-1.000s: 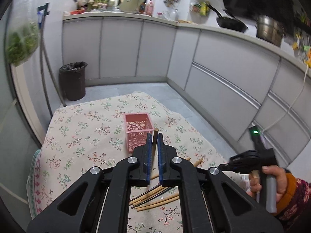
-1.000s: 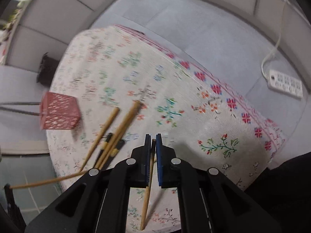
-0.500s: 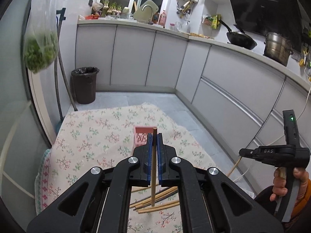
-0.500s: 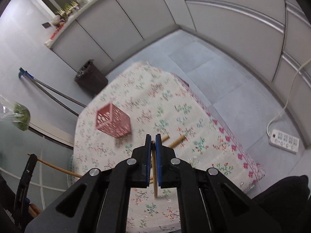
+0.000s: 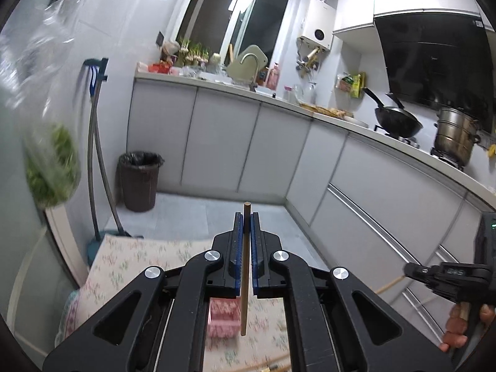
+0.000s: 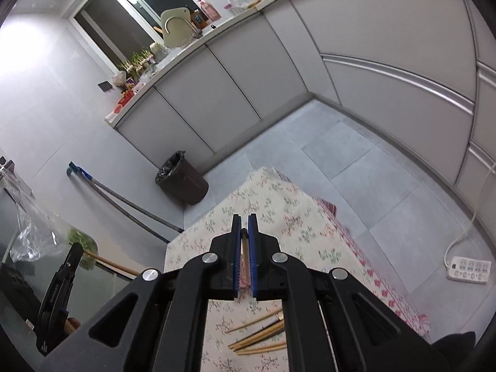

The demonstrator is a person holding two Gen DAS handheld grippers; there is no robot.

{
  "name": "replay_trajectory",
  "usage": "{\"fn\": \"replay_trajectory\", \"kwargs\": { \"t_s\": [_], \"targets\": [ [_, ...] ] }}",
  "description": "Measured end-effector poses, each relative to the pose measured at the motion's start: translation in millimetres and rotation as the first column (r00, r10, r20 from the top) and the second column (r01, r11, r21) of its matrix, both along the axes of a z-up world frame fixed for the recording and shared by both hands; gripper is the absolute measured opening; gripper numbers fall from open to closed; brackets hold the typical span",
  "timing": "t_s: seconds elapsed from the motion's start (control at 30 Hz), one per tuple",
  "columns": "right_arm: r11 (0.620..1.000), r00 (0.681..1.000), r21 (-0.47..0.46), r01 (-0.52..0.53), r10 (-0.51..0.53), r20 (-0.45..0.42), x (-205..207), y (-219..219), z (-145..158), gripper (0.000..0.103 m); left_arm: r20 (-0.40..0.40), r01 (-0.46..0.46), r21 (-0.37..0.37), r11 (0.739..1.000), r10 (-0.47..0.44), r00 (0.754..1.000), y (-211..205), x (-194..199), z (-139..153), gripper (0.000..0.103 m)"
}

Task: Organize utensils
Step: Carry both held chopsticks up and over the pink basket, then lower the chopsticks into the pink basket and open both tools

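The left wrist view looks level across the kitchen from above the tabletop (image 5: 130, 260), catching only its near end. The right wrist view tilts downward over the tabletop (image 6: 272, 204). Both share the trash bin (image 5: 139, 181) (image 6: 181, 183).

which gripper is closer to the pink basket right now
Left, as far as these views show. The left gripper holds a chopstick whose lower tip hangs right beside the pink basket. The right gripper is raised off to the side, basket hidden in its view.
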State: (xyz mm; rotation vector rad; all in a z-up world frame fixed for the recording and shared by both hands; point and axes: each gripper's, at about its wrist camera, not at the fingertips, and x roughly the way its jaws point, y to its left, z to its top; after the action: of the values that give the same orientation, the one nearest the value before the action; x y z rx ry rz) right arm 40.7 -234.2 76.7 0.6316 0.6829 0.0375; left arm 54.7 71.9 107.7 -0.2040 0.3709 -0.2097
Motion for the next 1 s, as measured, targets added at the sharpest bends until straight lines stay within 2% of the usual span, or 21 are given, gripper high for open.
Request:
{"fn": "replay_trajectory", "kwargs": {
  "t_s": [0.13, 0.3, 0.4, 0.5, 0.6, 0.67, 0.83, 1.0],
  "targets": [
    [1.0, 1.0, -0.018, -0.008, 0.008, 0.015, 20.4, 0.5, 8.4, 0.005, -0.013, -0.017, 0.009, 1.0, 0.017, 1.0, -7.4, 30.0, -8.9, 0.004],
    [0.999, 0.999, -0.035, -0.038, 0.038, 0.011, 43.0, 10.4, 7.4, 0.005, -0.049, -0.055, 0.032, 0.998, 0.057, 0.997, -9.4, 63.7, -44.3, 0.004],
    [0.997, 0.998, -0.037, -0.065, 0.065, 0.0, 52.7, 19.8, 2.9, 0.005, -0.131, -0.039, 0.014, 0.999, 0.041, 0.991, -5.9, 79.4, -72.9, 0.006],
    [0.995, 0.996, -0.044, -0.086, 0.087, 0.0, 58.1, 28.1, 1.7, 0.005, -0.167, -0.058, -0.02, 0.998, 0.054, 0.984, 5.1, 75.5, -87.8, 0.013],
    [0.993, 0.995, -0.053, -0.101, 0.101, 0.01, 61.0, 36.6, 5.6, 0.005, -0.148, -0.095, -0.144, 0.985, 0.074, 0.986, 30.4, 53.0, -87.1, 0.019],
    [0.993, 0.994, -0.059, -0.106, 0.107, 0.018, 62.3, 41.8, 8.4, 0.005, -0.132, -0.123, -0.2, 0.972, 0.097, 0.987, 44.6, 38.8, -85.8, 0.019],
    [0.988, 0.992, -0.093, -0.12, 0.124, 0.033, 69.6, 59.6, 13.3, 0.005, -0.129, -0.194, -0.189, 0.962, 0.172, 0.977, 57.3, 21.9, -86.6, 0.02],
    [0.982, 0.99, -0.131, -0.139, 0.143, 0.02, 91.9, 81.7, 7.7, 0.005, -0.155, -0.212, -0.194, 0.958, 0.184, 0.971, 65.5, 23.8, -94.1, 0.02]
  ]
}}
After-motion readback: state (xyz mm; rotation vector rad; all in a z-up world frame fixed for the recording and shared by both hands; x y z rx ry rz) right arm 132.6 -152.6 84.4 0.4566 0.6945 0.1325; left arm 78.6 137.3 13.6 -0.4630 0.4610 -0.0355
